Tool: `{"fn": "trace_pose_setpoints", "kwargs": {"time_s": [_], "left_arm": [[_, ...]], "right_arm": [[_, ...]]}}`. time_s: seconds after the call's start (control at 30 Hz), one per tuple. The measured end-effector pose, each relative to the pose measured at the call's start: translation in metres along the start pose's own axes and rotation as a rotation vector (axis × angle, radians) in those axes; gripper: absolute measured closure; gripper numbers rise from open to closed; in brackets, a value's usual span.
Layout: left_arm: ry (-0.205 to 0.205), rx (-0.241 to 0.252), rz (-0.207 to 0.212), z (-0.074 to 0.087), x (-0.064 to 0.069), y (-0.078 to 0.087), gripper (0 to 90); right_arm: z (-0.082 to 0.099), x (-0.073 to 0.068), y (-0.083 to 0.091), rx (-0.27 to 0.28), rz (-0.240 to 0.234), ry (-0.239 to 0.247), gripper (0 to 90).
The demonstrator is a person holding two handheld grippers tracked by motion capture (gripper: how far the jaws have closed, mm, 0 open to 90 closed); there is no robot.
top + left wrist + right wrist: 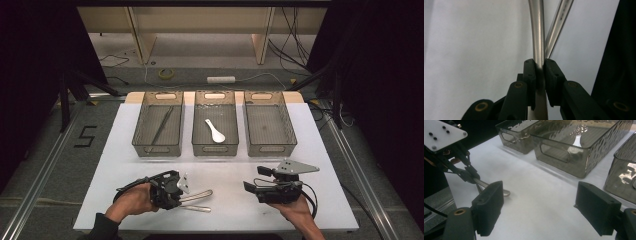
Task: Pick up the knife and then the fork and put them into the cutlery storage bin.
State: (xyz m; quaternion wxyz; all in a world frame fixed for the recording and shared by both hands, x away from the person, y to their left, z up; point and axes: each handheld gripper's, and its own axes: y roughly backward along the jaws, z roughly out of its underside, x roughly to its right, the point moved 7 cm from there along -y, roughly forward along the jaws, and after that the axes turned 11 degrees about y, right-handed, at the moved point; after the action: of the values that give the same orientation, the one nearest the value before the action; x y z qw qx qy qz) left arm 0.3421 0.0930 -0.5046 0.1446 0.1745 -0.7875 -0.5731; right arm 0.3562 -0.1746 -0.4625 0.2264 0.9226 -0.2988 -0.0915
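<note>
My left gripper (183, 193) lies low on the white table at the front left, shut on a shiny metal handle (537, 37) that runs out between its pads. A second metal bar (559, 22) crosses close beside that handle. From above, both metal pieces (198, 196) stick out to the right of the gripper, flat on the table. My right gripper (255, 180) is at the front right, pointing left, open with nothing between its fingers (489, 202). Its own view looks across the bare table at the left gripper (469, 176) and the metal tip (505, 193).
Three smoky clear bins stand in a row at the back of the table (125, 165). The left bin (157, 149) holds a long thin dark utensil (161, 127), the middle bin (215, 149) a white spoon (215, 131), and the right bin (272, 148) stands beside them.
</note>
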Motion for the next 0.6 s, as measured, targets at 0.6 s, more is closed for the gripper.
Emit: {"fn": "trace_pose_setpoints", "kwargs": {"time_s": [0.6], "left_arm": [[0.150,0.063,0.099,-0.022,0.001,0.003,79.6]], "right_arm": [[-0.011,-0.034,-0.016,-0.028,-0.052,0.187,23.6]]}}
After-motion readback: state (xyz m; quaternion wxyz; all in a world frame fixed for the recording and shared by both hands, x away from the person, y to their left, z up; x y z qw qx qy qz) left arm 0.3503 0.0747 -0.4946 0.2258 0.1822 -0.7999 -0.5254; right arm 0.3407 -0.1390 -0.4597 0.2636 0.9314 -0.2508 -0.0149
